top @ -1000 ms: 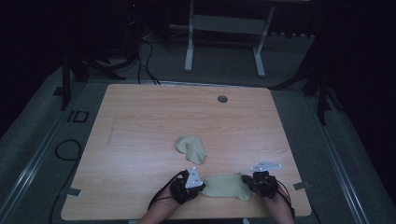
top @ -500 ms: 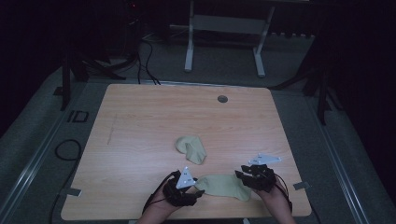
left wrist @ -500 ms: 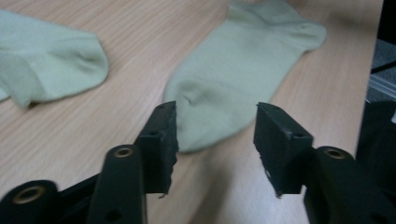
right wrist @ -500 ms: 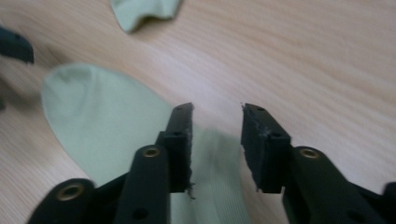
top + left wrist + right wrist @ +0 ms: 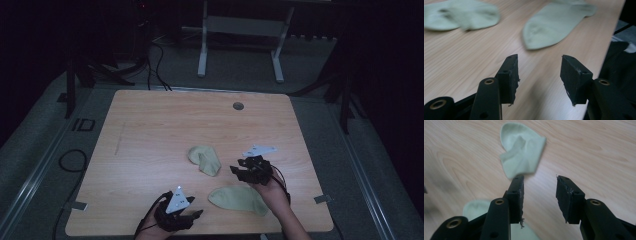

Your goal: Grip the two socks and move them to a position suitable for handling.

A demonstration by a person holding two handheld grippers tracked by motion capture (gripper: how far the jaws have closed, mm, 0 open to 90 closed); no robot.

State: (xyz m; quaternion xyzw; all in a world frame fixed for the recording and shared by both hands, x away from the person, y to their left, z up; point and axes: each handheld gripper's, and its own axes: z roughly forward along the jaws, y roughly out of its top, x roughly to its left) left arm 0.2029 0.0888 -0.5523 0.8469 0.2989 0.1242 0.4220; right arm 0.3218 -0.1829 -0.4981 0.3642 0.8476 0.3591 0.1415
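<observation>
Two pale green socks lie on the wooden table [image 5: 150, 130]. One sock is crumpled and folded over itself [image 5: 205, 159] [image 5: 522, 150] [image 5: 461, 15]. The other lies flat [image 5: 237, 199] [image 5: 556, 22] near the front edge, and its toe shows at the lower left of the right gripper view [image 5: 477, 210]. My left gripper [image 5: 192, 216] [image 5: 539, 75] is open and empty, low at the front edge, just left of the flat sock's toe. My right gripper [image 5: 239, 172] [image 5: 539, 195] is open and empty, between the two socks, pointing at the crumpled one.
A small round grommet [image 5: 238, 106] sits near the table's far edge. Dark floor with cables [image 5: 70, 160] runs along the left side, and a white stand [image 5: 240, 30] is behind the table. The table's front edge is right under my left hand.
My left gripper has drawn back and left toward the front edge, away from the flat sock. My right gripper has moved forward and left off that sock toward the crumpled one.
</observation>
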